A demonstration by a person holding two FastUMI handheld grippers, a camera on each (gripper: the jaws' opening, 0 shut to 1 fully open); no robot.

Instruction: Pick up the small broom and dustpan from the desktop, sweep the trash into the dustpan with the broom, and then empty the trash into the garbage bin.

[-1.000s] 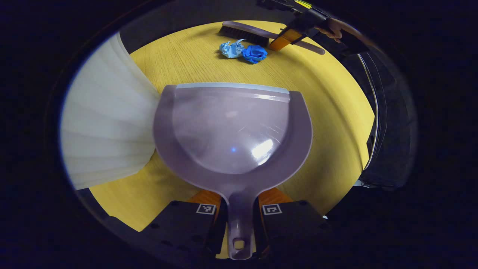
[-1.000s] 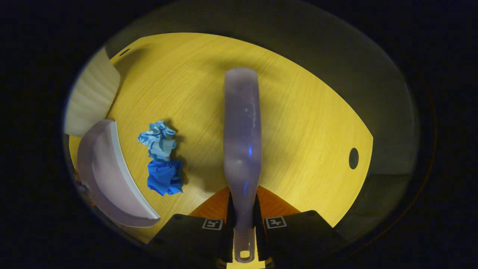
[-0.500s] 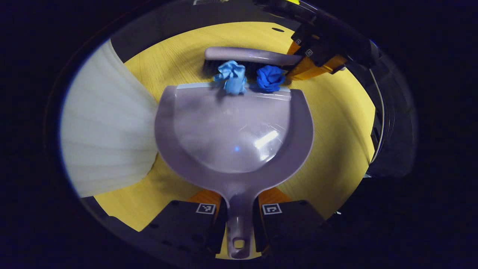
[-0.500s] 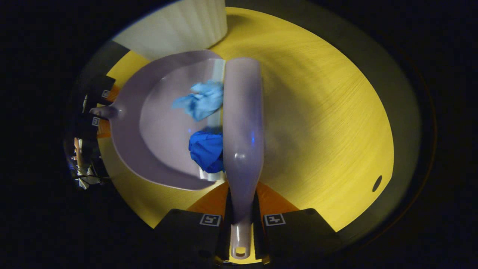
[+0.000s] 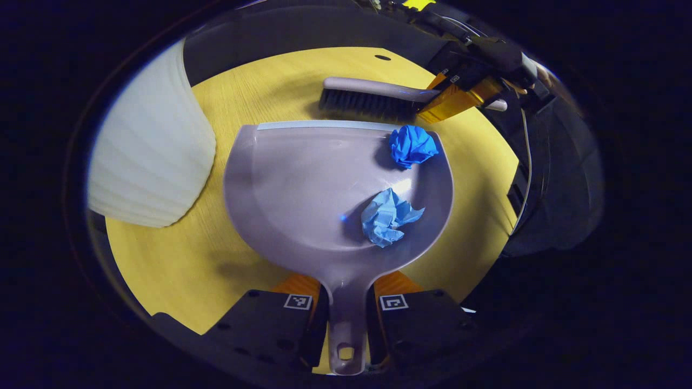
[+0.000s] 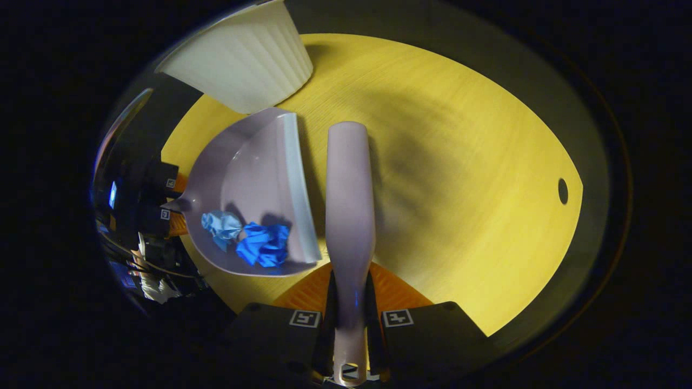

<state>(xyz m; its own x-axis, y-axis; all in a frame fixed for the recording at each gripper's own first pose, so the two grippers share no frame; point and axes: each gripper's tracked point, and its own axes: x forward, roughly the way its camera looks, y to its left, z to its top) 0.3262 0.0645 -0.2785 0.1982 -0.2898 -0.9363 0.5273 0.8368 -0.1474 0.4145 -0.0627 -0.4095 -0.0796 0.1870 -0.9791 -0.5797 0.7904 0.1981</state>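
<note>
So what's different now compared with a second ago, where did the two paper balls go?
The broom swept both crumpled papers off the yellow desktop into the dustpan: the dark blue ball lies near the lip, the light blue ball deeper in. Unchanged: left gripper clamps the dustpan handle, right gripper the broom handle; the white bin stands beside the pan.
</note>
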